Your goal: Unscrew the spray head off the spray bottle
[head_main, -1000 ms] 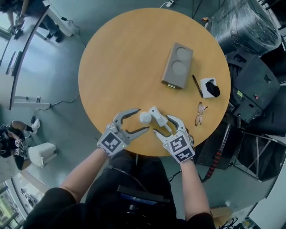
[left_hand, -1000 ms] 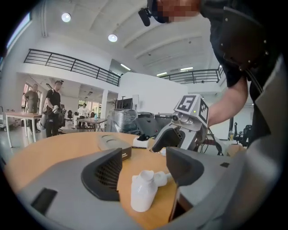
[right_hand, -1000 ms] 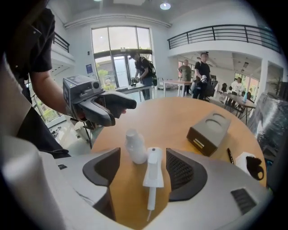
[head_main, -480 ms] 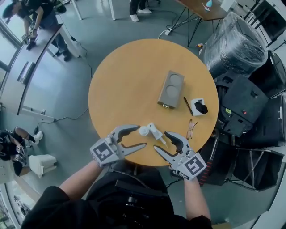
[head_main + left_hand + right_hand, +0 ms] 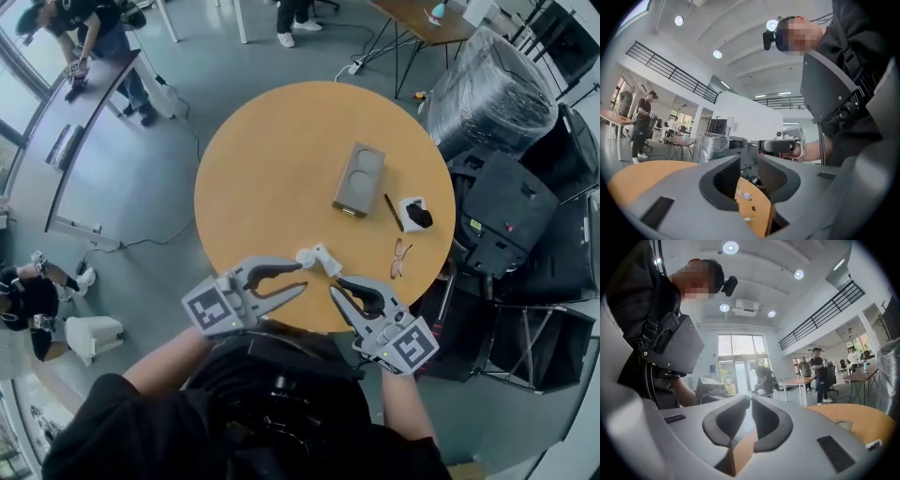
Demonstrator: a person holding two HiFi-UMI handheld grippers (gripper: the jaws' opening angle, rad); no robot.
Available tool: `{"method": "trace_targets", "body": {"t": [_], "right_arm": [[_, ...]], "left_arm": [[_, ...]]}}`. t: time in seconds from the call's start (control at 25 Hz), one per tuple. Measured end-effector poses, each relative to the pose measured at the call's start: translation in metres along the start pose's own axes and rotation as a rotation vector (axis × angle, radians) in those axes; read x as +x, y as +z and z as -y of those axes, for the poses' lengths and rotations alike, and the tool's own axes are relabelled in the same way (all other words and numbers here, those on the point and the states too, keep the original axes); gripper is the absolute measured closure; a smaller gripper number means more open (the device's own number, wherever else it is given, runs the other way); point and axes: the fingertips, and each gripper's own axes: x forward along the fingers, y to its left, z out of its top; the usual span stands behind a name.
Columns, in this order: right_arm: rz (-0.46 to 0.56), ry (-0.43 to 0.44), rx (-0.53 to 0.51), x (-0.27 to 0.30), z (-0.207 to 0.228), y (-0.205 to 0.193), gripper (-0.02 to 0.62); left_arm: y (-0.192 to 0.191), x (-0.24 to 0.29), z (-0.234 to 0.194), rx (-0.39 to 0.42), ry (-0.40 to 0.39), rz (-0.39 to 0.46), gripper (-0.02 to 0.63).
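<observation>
A grey block (image 5: 359, 178) with two round hollows in its top lies near the middle of the round wooden surface (image 5: 253, 169). Just right of the block lies a dark pen (image 5: 394, 213), and right of that is a small white box (image 5: 407, 204) with a black object (image 5: 421, 217) in it. A pair of glasses (image 5: 400, 258) lies nearer the person than the block and to its right, close to the rim. The white spray bottle (image 5: 317, 257) lies on its side on the person's side of the block, well apart from it and near the edge, with its spray head on.

On the person's side of the bottle, both claws hang at the rim, touching nothing. The left claw (image 5: 302, 277) has just been closing and is narrow, with only air in the gap. The right claw (image 5: 335, 289) has closed to a sliver, also empty.

Right of the block, off the surface, stand a film-wrapped bundle (image 5: 492, 80) and black cases (image 5: 511, 202).
</observation>
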Motion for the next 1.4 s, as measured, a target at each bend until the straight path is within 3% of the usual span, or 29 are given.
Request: {"method": "trace_targets", "body": {"t": [0.04, 0.24, 0.52, 0.76, 1.4], "right_arm": [[0.002, -0.004, -0.002, -0.001, -0.002, 0.001, 0.581], [0.008, -0.022, -0.011, -0.007, -0.008, 0.002, 0.586], [0.012, -0.092, 0.054, -0.011, 0.007, 0.009, 0.586], [-0.034, -0.075, 0.011, -0.009, 0.003, 0.002, 0.588], [-0.063, -0.042, 0.029, -0.001, -0.002, -0.020, 0.588]], "left_arm": [[0.000, -0.001, 0.000, 0.001, 0.017, -0.007, 0.497], [0.001, 0.000, 0.004, -0.015, 0.048, -0.023, 0.592], [0.004, 0.005, 0.012, 0.000, 0.017, -0.038, 0.593], [0.003, 0.008, 0.014, 0.007, -0.002, -0.035, 0.593], [-0.003, 0.009, 0.016, 0.030, -0.043, -0.025, 0.594]]}}
